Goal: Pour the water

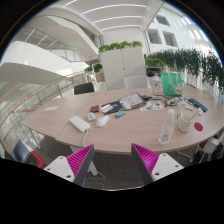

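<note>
**Gripper view: claw open and empty, well short of the desk**

In the gripper view, the claw (113, 160) is seen spread wide, with nothing between its pink pads (78, 160). It is held well back from the round desk (60, 112), and no object is touched.

The task's things are judged to lie toward the right part of the desk: a clear glass (166, 131) stands near the front edge, and just beside it, slightly farther back, stands a pale pitcher (185, 119). Whether either holds water cannot be told. A white box (79, 124) lies toward the left front, and papers (124, 102) with small items are scattered across the middle. Green plants (190, 70) and a black chair (84, 88) are seen beyond the desk.

The step in hand is judged to be the approach to the pouring vessel, with the task barely begun. It is done well if the claw is first swung to the right, so that the pitcher, and not the box, is centred between the fingers. The fingers are best kept fully apart until the vessel's body or handle stands between the pads. The approach should be made level and from the side away from the glass, because the two stand close together and the glass could be knocked over. A grip placed high on the vessel is likely to make the later tilt easier to control.
</note>
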{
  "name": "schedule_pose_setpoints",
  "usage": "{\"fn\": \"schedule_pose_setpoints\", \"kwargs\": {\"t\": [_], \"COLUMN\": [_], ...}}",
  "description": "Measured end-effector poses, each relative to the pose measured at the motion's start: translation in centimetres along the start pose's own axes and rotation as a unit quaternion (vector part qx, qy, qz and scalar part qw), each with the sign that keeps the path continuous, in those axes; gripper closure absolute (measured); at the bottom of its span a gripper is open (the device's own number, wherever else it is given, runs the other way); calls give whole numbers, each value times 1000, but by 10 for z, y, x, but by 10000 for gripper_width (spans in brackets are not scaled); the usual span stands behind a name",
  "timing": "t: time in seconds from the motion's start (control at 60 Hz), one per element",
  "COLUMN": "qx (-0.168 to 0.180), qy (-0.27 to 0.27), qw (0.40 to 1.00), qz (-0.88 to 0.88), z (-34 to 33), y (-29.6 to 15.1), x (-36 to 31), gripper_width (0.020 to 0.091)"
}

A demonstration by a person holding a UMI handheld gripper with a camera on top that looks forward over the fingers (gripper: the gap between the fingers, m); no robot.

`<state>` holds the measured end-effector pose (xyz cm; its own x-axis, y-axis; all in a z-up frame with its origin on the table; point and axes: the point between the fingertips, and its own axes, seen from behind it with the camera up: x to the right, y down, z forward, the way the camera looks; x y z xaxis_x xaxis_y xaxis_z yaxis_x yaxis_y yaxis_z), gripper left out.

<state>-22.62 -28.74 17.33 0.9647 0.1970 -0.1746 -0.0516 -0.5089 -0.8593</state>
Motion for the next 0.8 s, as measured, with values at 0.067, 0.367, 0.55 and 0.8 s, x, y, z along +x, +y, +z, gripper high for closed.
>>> {"fn": "schedule_pose_setpoints", "kwargs": {"t": [0.067, 0.367, 0.55, 0.8], "qx": [1, 28, 135, 171], "qy": [8, 27, 64, 78], "qw": [1000, 999, 989, 982], "qz": [-2, 11, -23, 0], "z": [2, 37, 59, 151], "y": [1, 22, 10, -8], "x": [5, 76, 173, 254], "gripper_width": [271, 271, 279, 277]}}
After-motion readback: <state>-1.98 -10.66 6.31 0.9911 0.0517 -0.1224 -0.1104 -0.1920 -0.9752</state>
